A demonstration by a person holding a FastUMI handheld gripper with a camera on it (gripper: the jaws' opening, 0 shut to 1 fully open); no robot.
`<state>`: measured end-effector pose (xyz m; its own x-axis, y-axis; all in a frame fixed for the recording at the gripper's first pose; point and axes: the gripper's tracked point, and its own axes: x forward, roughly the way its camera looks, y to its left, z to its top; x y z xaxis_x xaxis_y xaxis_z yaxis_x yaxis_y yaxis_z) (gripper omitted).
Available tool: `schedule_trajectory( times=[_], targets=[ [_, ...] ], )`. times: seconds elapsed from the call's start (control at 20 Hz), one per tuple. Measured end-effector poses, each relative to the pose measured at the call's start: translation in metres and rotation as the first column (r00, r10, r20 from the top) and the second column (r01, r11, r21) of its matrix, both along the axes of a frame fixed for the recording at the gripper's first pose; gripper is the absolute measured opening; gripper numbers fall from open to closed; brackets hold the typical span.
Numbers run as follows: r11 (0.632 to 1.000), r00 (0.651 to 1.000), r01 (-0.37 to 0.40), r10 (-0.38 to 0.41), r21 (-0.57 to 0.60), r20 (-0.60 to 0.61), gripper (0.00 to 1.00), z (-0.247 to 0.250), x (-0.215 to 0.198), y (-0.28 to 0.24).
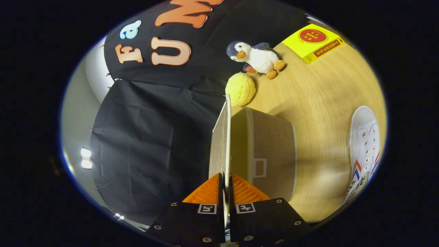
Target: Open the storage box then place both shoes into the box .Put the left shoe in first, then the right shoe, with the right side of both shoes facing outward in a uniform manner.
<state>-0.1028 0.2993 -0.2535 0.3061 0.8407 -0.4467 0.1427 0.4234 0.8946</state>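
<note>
At the bottom centre of the frame the gripper (226, 187) has its jaws drawn in to a narrow slit, both fingers pressing on the thin edge of the storage box lid (221, 144), which stands raised edge-on. The storage box (271, 151) sits just right of the lid on the wooden table (319, 99). A white shoe (364, 144) lies at the right edge. A plush penguin (255, 58) sits at upper centre.

Lid (223, 144) between claw (225, 187) fingers; box (271, 154) on table (322, 92).
</note>
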Motion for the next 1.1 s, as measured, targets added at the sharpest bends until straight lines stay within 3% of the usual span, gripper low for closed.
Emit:
schedule_trajectory(
  times=[0.4, 0.55, 1.1],
  targets=[
    [0.996, 0.991, -0.038, 0.028, 0.078, 0.131, 0.07, 0.086, 0.028, 0.063],
    [0.996, 0.979, -0.075, 0.063, 0.053, 0.195, 0.08, 0.105, 0.034, 0.089],
    [0.988, 0.961, -0.156, 0.147, 0.017, 0.236, 0.12, 0.119, 0.044, 0.210]
  ],
)
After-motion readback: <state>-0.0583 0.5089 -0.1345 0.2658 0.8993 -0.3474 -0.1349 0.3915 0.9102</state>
